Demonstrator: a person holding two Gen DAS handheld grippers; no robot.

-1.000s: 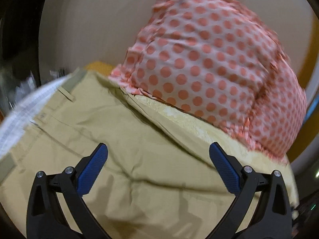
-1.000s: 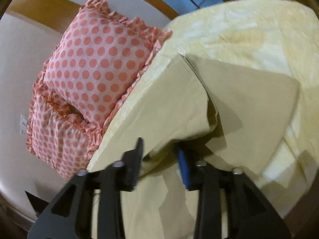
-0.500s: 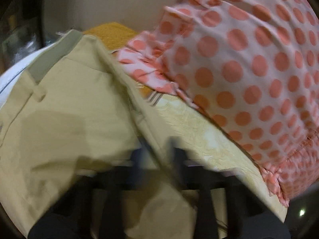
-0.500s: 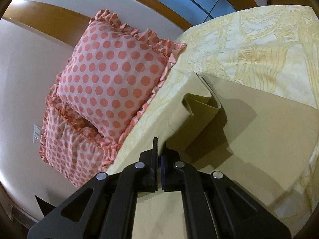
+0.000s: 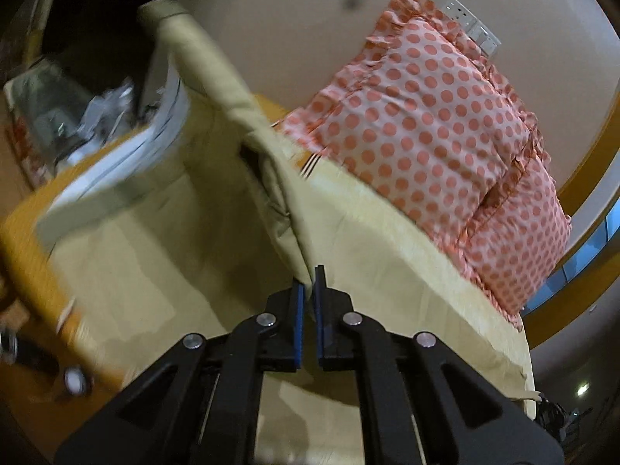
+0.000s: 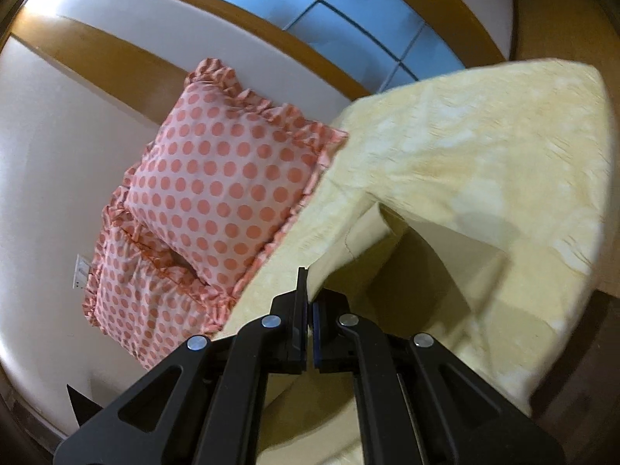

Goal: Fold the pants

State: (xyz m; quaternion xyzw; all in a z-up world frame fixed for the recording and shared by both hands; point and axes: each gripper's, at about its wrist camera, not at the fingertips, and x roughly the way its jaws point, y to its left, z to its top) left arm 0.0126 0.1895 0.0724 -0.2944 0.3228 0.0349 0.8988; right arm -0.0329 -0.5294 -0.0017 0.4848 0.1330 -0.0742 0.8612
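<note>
The khaki pants (image 5: 162,240) lie on the bed, with one edge lifted off it. My left gripper (image 5: 310,283) is shut on that raised edge, which runs up and away toward the waistband (image 5: 170,11). In the right wrist view my right gripper (image 6: 309,290) is shut on another edge of the pants (image 6: 368,232) and holds it above the bed, so the cloth hangs in a fold over its own shadow.
The pale yellow patterned bedspread (image 6: 484,162) covers the bed. Pink pillows with red dots (image 5: 445,135) (image 6: 224,193) lean against the wall at the head. An orange bed edge (image 5: 23,255) and clutter (image 5: 89,116) are at the left.
My left gripper went from open above the pants to shut on their edge and lifted it. My right gripper closed fully on its edge and raised the cloth.
</note>
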